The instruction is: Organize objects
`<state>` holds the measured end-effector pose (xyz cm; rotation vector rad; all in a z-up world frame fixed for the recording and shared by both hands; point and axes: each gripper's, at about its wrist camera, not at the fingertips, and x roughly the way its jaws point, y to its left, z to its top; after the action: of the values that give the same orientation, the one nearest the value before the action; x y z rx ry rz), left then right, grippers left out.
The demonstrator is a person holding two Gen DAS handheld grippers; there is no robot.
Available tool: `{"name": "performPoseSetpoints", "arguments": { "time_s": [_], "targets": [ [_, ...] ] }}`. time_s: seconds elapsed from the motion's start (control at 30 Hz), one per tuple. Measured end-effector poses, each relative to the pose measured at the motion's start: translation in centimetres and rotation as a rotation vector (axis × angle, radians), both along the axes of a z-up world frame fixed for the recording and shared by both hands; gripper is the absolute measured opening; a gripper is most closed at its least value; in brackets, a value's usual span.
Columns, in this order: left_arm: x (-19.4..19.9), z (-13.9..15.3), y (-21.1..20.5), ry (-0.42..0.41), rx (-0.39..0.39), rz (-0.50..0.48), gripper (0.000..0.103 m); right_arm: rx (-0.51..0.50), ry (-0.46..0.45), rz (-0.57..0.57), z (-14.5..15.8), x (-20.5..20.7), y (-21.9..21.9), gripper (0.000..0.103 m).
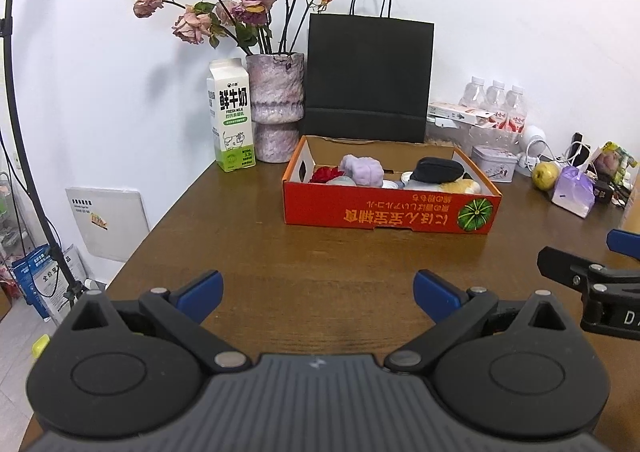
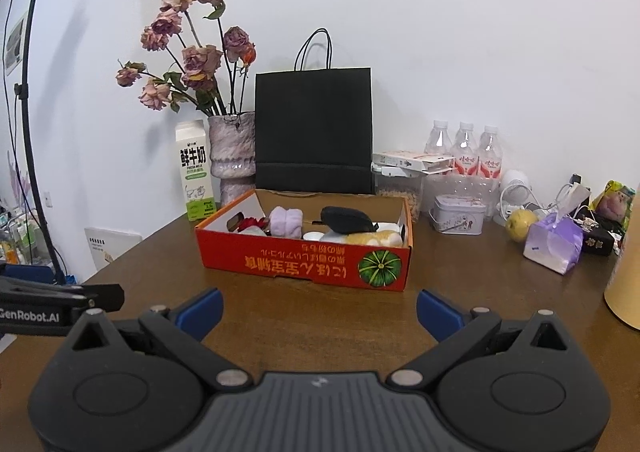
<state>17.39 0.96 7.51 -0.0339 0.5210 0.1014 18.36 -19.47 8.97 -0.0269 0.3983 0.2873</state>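
An orange cardboard box (image 1: 390,207) (image 2: 304,264) sits mid-table, holding a lilac cloth roll (image 1: 362,168) (image 2: 285,222), a black pouch (image 1: 438,168) (image 2: 346,220), a red item (image 1: 326,174), a yellow plush piece (image 1: 460,186) (image 2: 374,239) and small cans. My left gripper (image 1: 318,294) hovers open over bare wood, well short of the box, with nothing between its blue pads. The right gripper (image 2: 319,312) is likewise open and empty, just in front of the box. Each gripper shows at the edge of the other's view.
Against the wall stand a milk carton (image 1: 231,119), a vase of dried roses (image 1: 276,107), a black paper bag (image 1: 368,79) and water bottles (image 2: 464,149). Right side: a tin (image 2: 458,215), an apple (image 2: 520,225), a lilac pouch (image 2: 554,244), cables. The table's left edge drops to the floor.
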Motion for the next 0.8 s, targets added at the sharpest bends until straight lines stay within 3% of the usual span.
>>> {"name": "performPoseSetpoints", "arguments": {
  "time_s": [0.8],
  "targets": [
    [-1.3,0.3,-0.6,-0.002,0.006,-0.008,0.103,-0.002,-0.001,-0.002,0.0,-0.8,-0.1,0.103]
  ]
}}
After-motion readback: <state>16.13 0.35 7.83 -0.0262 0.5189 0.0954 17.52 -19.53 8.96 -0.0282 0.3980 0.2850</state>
